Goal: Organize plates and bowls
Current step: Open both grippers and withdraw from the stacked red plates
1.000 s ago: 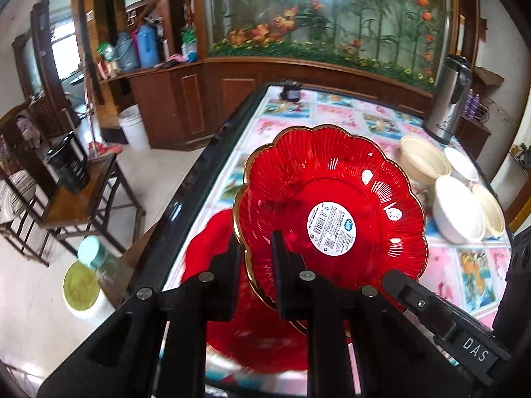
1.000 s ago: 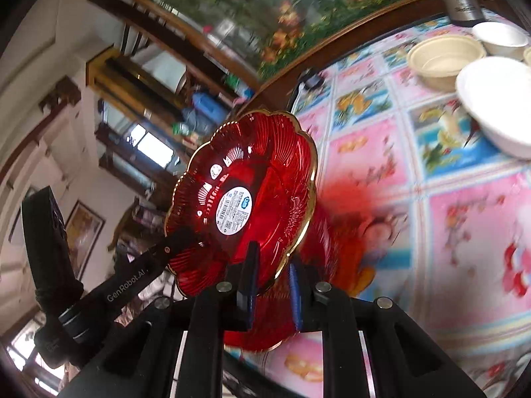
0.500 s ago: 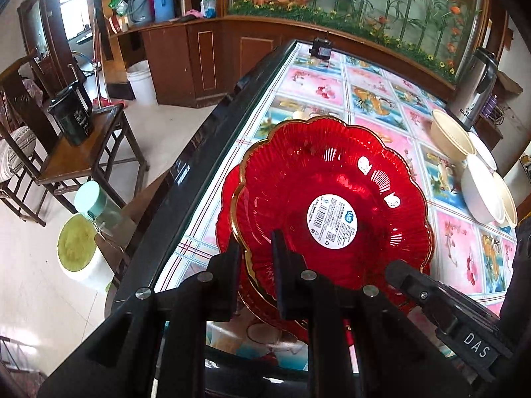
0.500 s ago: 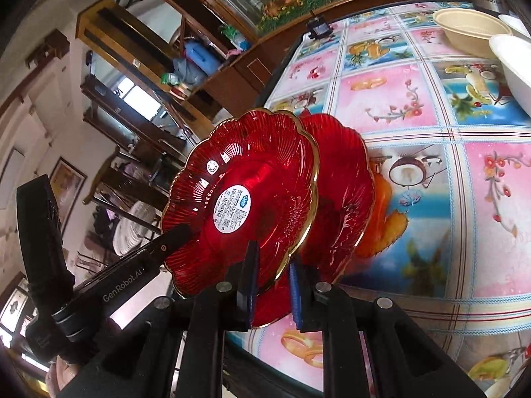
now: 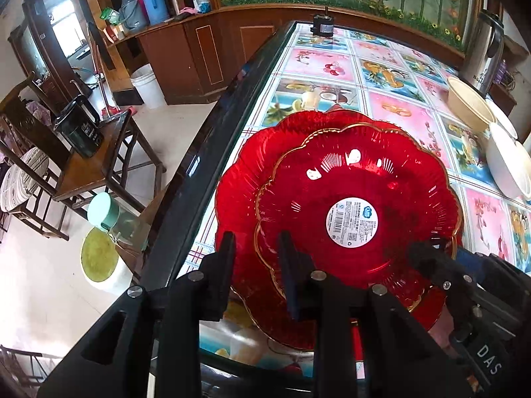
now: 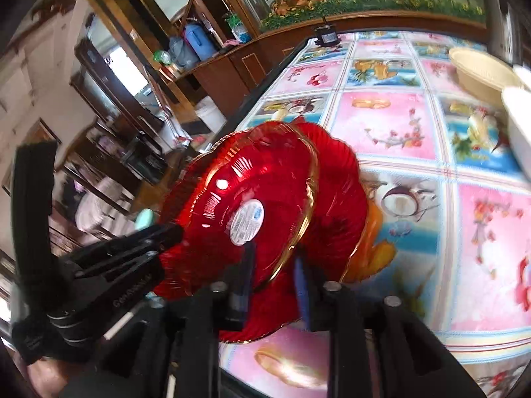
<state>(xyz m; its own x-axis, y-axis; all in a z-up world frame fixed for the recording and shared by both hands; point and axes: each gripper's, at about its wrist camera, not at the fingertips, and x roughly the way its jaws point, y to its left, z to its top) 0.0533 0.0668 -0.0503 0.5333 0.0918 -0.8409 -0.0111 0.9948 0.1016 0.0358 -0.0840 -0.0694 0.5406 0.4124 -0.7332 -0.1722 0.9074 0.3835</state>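
In the left wrist view, a red plate [image 5: 358, 199] with a gold scalloped rim fills the centre of the frame, and it lies over a second red plate [image 5: 245, 179] that sits on the table [image 5: 318, 63], near the table's dark left edge. The upper plate has a round white sticker [image 5: 352, 222] in its middle with a barcode, a small blue logo and fine print too small to read. The left gripper [image 5: 257, 265], at the lower centre of this frame, has its two fingers apart, and the gold rim of the upper plate passes between them; whether they press on it I cannot tell. The right gripper [image 5: 428, 255] comes in from the lower right, and its body carries the white letters "DAS". In the right wrist view the same upper plate [image 6: 245, 205] looks tilted, its right edge over the second plate [image 6: 335, 199]. The right gripper [image 6: 275, 278], at the lower centre, has its fingers spread on either side of the plate's rim, with a visible gap. The left gripper [image 6: 166, 235] reaches the plate from the lower left; the writing on its body is blurred. In the upper right of the left view stand a beige bowl [image 5: 469, 106], a white bowl [image 5: 507, 165] and a steel kettle [image 5: 481, 49] with a partly readable mark at its base.
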